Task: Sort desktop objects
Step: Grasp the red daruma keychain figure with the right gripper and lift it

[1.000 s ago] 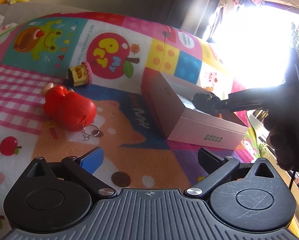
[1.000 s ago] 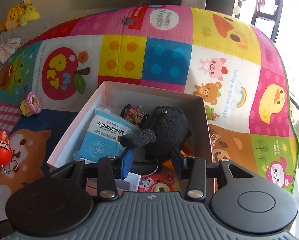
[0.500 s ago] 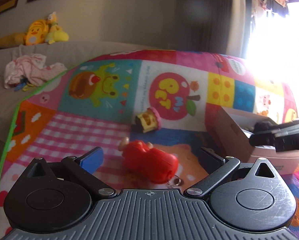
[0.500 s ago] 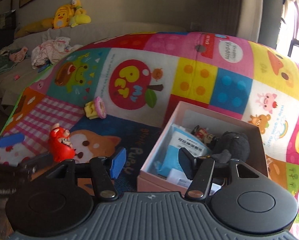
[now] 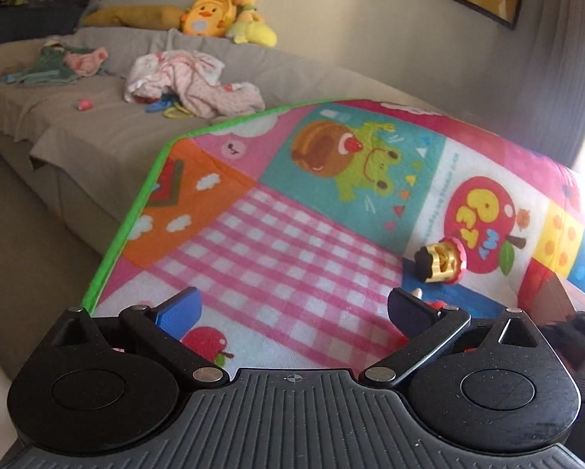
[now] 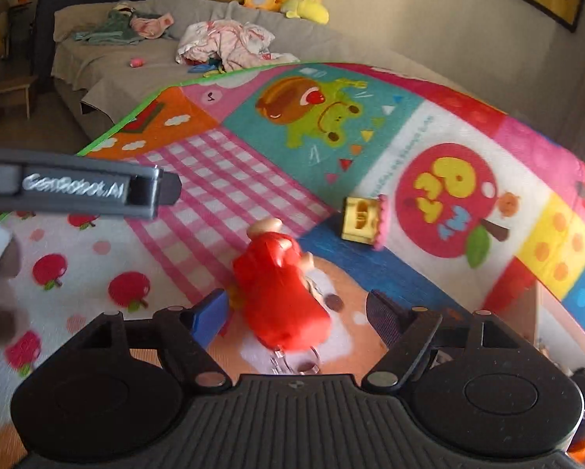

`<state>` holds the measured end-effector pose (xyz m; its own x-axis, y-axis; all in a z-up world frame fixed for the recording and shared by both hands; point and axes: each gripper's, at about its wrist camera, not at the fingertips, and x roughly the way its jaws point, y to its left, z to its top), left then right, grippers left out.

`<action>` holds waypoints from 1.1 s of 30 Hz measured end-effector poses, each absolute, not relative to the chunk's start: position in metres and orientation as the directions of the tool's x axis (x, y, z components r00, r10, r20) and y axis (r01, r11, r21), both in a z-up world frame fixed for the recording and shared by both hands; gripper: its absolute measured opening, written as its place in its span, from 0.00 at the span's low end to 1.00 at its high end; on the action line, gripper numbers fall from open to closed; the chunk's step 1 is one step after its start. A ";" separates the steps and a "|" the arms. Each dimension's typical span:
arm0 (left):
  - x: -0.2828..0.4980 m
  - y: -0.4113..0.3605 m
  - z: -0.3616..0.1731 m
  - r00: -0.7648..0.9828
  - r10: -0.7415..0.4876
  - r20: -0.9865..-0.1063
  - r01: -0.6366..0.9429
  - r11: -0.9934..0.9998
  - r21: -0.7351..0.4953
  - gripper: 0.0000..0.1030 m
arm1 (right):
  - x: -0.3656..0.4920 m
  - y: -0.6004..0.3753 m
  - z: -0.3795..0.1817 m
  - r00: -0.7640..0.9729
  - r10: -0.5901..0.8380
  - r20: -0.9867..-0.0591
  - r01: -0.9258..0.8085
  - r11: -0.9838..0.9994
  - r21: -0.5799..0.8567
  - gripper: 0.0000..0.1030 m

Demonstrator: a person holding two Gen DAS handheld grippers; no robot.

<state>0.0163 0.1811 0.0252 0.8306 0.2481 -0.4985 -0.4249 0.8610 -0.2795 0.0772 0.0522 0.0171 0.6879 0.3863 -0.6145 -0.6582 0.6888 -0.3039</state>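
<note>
Right gripper is the nearer one; red toy lies straight ahead of its jaws, low and centred in the gap, not touched by either pad; the toy's long axis runs roughly along the pointing line, head end away, keyring end toward the palm, tilted a little left; jaws are opening, already wider than the toy's body, so a straight push forward and down should bracket it across its short width; the keyring sits under the palm edge and could snag.

Left gripper has jaws wide with nothing between them, only play mat in the gap; the toy shows as a red sliver behind its right finger, so it lies off to the right of those jaws, probably just outside; blurred, hard to say how close.

Yellow toy lies further ahead and right of the right jaws, well apart from the red toy, on its side; from the left jaws it is ahead and far right.

Box corner shows right of the left jaws; contents not visible.
</note>
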 end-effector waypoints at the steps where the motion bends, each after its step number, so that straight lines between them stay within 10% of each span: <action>1: 0.016 0.179 0.026 0.833 0.243 -0.496 -0.419 0.864 -0.279 1.00 | 0.081 0.058 0.012 0.685 0.380 -0.622 -0.657 0.692 -0.301 0.71; 3: 0.015 0.176 0.027 0.837 0.241 -0.491 -0.412 0.868 -0.277 1.00 | 0.085 0.063 0.006 0.662 0.361 -0.657 -0.667 0.683 -0.297 0.48; 12: 0.020 0.154 0.027 0.846 0.165 -0.508 -0.330 0.909 -0.255 1.00 | 0.025 -0.057 0.019 0.626 0.372 -0.686 -0.656 0.726 -0.205 0.48; 21: 0.050 0.087 0.027 0.859 0.040 -0.510 -0.144 0.976 -0.166 1.00 | 0.022 -0.185 0.011 0.764 -0.015 -0.645 -0.293 0.883 -0.367 0.49; 25: 0.081 0.063 0.030 0.865 0.025 -0.501 -0.047 0.998 -0.031 1.00 | 0.026 -0.212 0.011 0.721 0.149 -0.677 -0.309 0.943 -0.121 0.77; 33: 0.193 0.074 0.026 0.804 0.116 -0.583 -0.152 0.988 -0.013 1.00 | 0.017 -0.234 0.003 0.761 0.235 -0.604 -0.235 0.969 0.080 0.91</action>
<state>0.1929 0.0742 0.0261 0.8043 0.1162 -0.5828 -0.1520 0.9883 -0.0128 0.0169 -0.2344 0.0032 0.7614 0.2346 -0.6043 -0.2351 0.9687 0.0799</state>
